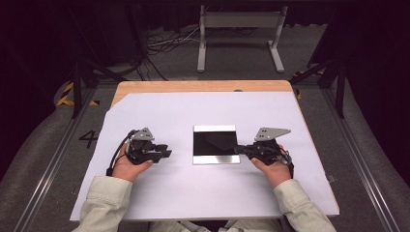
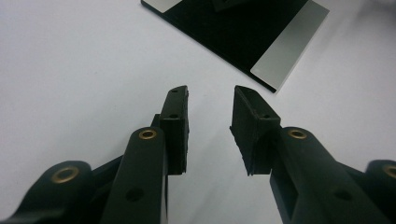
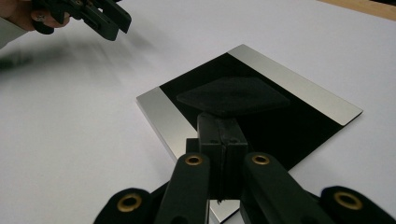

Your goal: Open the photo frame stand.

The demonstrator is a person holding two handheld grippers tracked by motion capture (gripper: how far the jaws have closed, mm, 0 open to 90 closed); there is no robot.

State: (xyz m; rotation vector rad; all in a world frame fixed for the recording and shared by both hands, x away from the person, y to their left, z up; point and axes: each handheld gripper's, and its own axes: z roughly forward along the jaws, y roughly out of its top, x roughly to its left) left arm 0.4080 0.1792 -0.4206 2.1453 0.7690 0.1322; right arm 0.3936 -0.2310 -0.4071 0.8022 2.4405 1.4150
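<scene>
While the black plate [image 1: 216,144] with its two silver end strips lies flat near the middle of the surface [image 1: 159,111], a dark, flat diamond-shaped piece [image 3: 233,95] rests on the plate's black centre, apparently not yet lifted or moved. The right tool [image 1: 240,149] sits at the plate's right edge with its jaws pressed together; in the right gripper view they meet over the plate's near silver strip, just short of the dark piece, and whether they pinch anything there I cannot tell. The left tool [image 1: 167,153] hovers over the white surface to the left of the plate, well apart from it, with its jaws parted and nothing between them. By my judgement the work is at an early stage: the approach is made, but the grasp and any handling of the piece are left to do.
</scene>
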